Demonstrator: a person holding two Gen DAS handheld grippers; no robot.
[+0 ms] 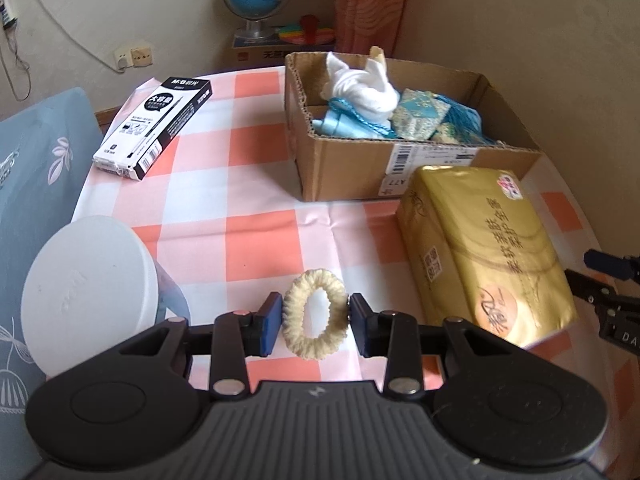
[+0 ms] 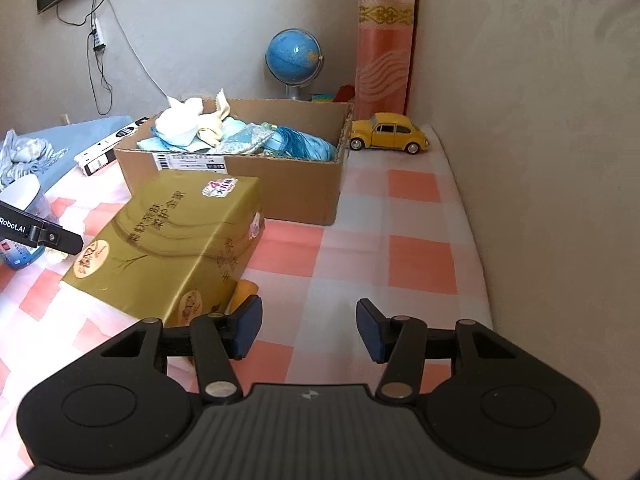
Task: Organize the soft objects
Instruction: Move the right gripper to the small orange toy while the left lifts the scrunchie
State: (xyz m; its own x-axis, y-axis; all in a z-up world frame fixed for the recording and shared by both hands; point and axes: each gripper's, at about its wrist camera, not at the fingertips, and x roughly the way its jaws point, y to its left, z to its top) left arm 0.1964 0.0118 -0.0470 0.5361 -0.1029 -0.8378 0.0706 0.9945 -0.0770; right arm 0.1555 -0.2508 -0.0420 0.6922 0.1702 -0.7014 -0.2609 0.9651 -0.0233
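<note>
- the left gripper (image 1: 316,320) has its two blue pads pressed on the sides of a fuzzy cream hair tie shaped like a ring (image 1: 315,313), so it is closed on the ring and holding it.
- the ring stands up on its edge between the pads, and its hole faces the camera. it looks a bit taller than it is wide.
- i cannot tell if the ring still touches the pink and white checked tablecloth (image 1: 260,208) or is just above it.
- the open brown cardboard box (image 1: 344,168) lies ahead of the left gripper and a bit to the right, well apart from the ring. i think the ring should go there, so the next move is up and forward over the near wall.
- the box already holds soft things: a knotted white cloth (image 1: 360,84) and light blue fabric with tassels (image 1: 424,120).
- a shiny gold pack of tissues (image 1: 484,252) lies on the right, near that path, and could get bumped.
- the right gripper (image 2: 308,328) has its pads apart with nothing between them. it is just beside the near corner of the gold pack, which also looks soft.
- not soft, i think: a white round lid on a tub (image 1: 88,296), a black and white pen box (image 1: 154,128) and a yellow toy car (image 2: 388,132).
- the left hand is the one nearer the ring.
</note>
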